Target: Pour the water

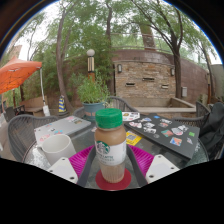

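A Starbucks glass bottle (110,150) with an orange cap and pale brown drink stands upright on a red round coaster (112,182). It stands between my gripper's (112,162) two fingers, whose magenta pads (81,159) flank it on both sides. The gripper is open about the bottle, which rests on its own support. A white cup (57,148) stands on the table just left of the left finger, upright, its inside hidden.
A metal mesh garden table (25,135) carries a dark mat with several cards (165,132) beyond the right finger and a yellow item (133,139). A potted plant (93,98), a stone wall (150,75) and an orange umbrella (18,75) lie beyond.
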A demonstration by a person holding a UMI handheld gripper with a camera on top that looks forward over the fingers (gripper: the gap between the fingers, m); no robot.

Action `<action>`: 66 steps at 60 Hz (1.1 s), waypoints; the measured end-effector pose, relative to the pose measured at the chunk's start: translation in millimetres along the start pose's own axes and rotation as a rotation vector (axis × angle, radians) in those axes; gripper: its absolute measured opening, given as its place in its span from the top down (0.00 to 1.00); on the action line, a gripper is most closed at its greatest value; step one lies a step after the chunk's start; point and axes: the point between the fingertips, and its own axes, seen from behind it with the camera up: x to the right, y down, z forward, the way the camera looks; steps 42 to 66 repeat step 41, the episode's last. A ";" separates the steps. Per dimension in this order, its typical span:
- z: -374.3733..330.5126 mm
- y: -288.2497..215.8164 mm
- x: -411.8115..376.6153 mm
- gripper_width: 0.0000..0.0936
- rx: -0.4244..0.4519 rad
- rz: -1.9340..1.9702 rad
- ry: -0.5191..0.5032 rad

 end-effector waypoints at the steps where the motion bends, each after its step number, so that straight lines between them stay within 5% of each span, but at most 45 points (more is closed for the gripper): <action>1: -4.0 1.3 -0.9 0.18 -0.009 0.002 -0.008; 4: -12.6 1.5 -7.1 0.09 -0.021 0.014 -0.028; 24: -101.1 -30.4 -13.8 0.10 -0.073 -0.020 0.069; 41: -252.2 -89.2 -89.0 0.10 -0.113 -0.072 0.146; 66: -252.2 -89.2 -89.0 0.10 -0.113 -0.072 0.146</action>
